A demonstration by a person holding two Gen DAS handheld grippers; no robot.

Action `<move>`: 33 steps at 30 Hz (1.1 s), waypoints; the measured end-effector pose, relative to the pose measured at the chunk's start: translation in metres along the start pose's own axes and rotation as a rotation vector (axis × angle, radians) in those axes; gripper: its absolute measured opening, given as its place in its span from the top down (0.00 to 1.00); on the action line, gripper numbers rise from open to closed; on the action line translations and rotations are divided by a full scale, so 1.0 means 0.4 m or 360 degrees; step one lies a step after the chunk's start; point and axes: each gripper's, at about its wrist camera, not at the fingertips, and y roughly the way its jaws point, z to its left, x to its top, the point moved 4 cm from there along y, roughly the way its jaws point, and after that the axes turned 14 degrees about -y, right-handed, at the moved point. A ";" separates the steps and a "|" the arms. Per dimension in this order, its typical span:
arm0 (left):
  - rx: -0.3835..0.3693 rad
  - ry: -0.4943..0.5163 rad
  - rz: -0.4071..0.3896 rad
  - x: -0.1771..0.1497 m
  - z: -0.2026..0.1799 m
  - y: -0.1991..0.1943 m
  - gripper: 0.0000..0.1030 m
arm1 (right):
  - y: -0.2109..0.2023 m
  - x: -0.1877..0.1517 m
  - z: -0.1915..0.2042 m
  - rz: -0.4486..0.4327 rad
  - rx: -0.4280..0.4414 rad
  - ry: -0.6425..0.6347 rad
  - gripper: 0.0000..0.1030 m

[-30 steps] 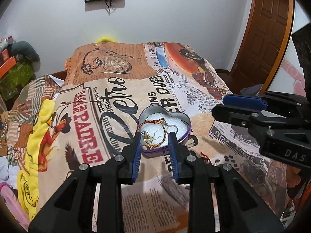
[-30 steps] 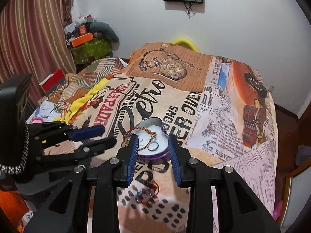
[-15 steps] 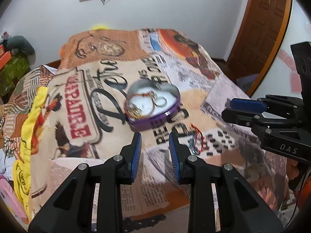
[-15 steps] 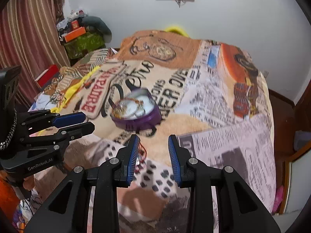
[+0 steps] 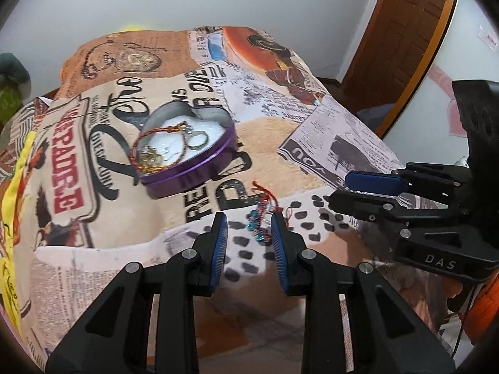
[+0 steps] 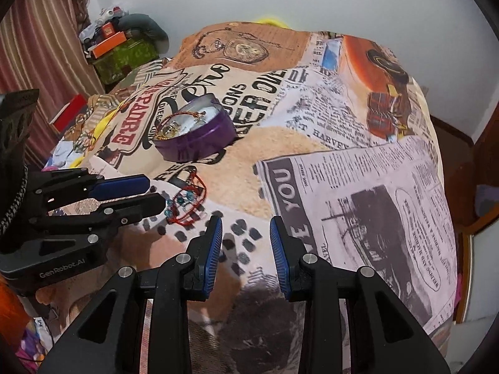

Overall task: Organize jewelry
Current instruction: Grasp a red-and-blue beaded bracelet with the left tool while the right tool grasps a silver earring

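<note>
Both grippers had tipped downward and drawn back from the purple heart-shaped tin [image 5: 187,152], which a second earlier sat right between each pair of fingers and now lay beyond the tips. The left gripper [image 5: 249,218] framed the red-thread bracelet with blue beads [image 5: 263,218] between its partly spread, empty blue pads; whether the tips touched the printed bedspread [image 5: 312,131] could not be told. The right gripper [image 6: 246,224] was likewise partly spread and empty, with the bracelet off to the left of its fingers. The bracelet looked light, limp and liable to snag or slide on the cloth, so pinching the bunched beads would probably hold better than the loose thread. The tin, already holding a braided red-and-gold bracelet [image 5: 159,146], had an open top and a low wall. Open bedspread lay between bracelet and tin, though the two grippers were close together.
</note>
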 end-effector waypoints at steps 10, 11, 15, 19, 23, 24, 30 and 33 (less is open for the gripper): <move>0.0072 0.0036 -0.0014 -0.012 -0.003 0.025 0.94 | 0.006 -0.006 0.001 -0.0009 0.0049 0.0007 0.72; 0.0071 0.0035 -0.0020 -0.012 -0.001 0.023 0.95 | 0.006 -0.005 0.004 -0.0009 0.0052 0.0001 0.72; 0.0089 0.0030 -0.0058 -0.007 0.009 0.005 0.95 | 0.004 0.002 0.016 -0.0017 0.0072 -0.0020 0.72; 0.0078 -0.0019 -0.0130 0.005 0.034 -0.034 0.95 | 0.008 0.016 0.040 -0.0021 0.0088 -0.0065 0.72; 0.0078 -0.0056 -0.0182 0.016 0.062 -0.067 0.95 | 0.032 0.029 0.071 0.0004 0.0080 -0.0148 0.72; 0.0081 -0.0064 -0.0191 0.017 0.071 -0.075 0.95 | 0.038 0.032 0.078 0.0009 0.0084 -0.0162 0.72; 0.0086 -0.0102 -0.0216 0.016 0.111 -0.094 0.95 | 0.063 0.047 0.110 0.0024 0.0103 -0.0236 0.72; 0.0100 -0.0104 -0.0217 0.012 0.121 -0.090 0.95 | 0.073 0.056 0.122 0.0031 0.0104 -0.0276 0.72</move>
